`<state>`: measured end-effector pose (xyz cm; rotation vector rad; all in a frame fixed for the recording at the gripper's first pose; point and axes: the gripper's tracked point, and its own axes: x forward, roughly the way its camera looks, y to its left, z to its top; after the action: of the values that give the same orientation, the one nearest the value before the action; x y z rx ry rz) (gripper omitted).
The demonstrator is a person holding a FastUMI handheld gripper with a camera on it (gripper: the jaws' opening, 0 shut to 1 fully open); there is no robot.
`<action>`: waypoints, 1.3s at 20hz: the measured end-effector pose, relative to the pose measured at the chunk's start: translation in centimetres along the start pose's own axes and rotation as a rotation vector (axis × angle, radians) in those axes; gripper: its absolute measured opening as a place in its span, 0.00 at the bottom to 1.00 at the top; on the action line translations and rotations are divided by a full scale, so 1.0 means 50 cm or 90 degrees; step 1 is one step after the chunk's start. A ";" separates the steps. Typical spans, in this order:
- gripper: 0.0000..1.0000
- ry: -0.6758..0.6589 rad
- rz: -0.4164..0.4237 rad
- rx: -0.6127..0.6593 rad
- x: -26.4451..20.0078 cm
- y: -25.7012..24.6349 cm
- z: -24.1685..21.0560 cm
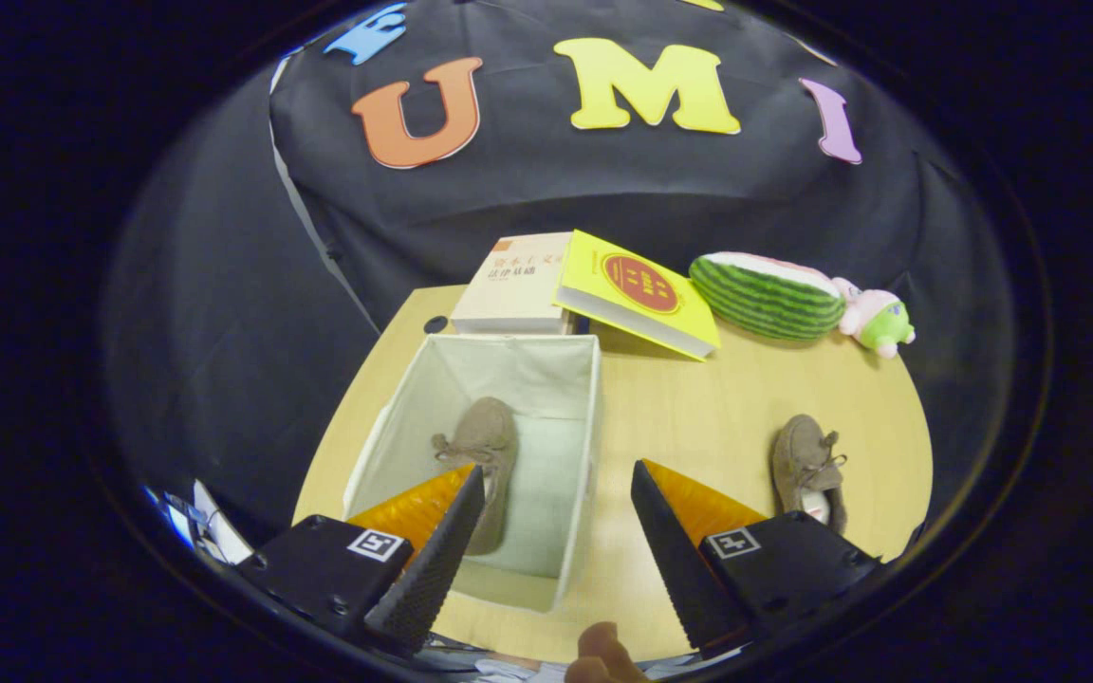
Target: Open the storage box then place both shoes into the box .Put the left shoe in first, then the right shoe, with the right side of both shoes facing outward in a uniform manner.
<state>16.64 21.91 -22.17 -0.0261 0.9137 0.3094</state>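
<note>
The gripper (558,484) hung above the wooden table (679,417) with its two fingers spread wide apart and nothing held between them. Just ahead of the left finger stood the storage box (577,455) — open at the top, pale fabric inside and out — and the near right wall of the box lay in the gap between the fingers. One brown shoe (482,446) lay on the box's floor, toe pointing away from the gripper, its heel end hidden behind the left fingertip (452,541). The other brown shoe (805,465) rested on the bare tabletop just beyond the right finger, well apart from the box, also with its toe pointing away and its laces showing. Beyond the box, at the far edge of the table, a pale book (513,285) lay flat, and a yellow book (637,292) leaned tilted with one edge propped on the pale one. To the right of the books, far ahead of the right finger, lay a watermelon-slice plush (763,296) and, touching it — or very nearly — a small pink-and-green plush toy (877,321). Below the fingers, close to the gripper's body, part of a person's hand (603,655) showed.
</note>
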 end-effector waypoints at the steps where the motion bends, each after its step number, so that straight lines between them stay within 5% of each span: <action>1: 1.00 0.002 -0.004 0.001 -0.008 -0.029 -0.007; 14: 1.00 0.082 -0.069 0.064 0.009 -0.402 -0.130; 21: 1.00 0.147 -0.163 0.049 0.017 -0.595 -0.200; 26: 0.96 0.184 -0.156 0.061 0.062 -0.626 -0.229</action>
<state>18.14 -8.98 -35.04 -0.0951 1.1982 0.0325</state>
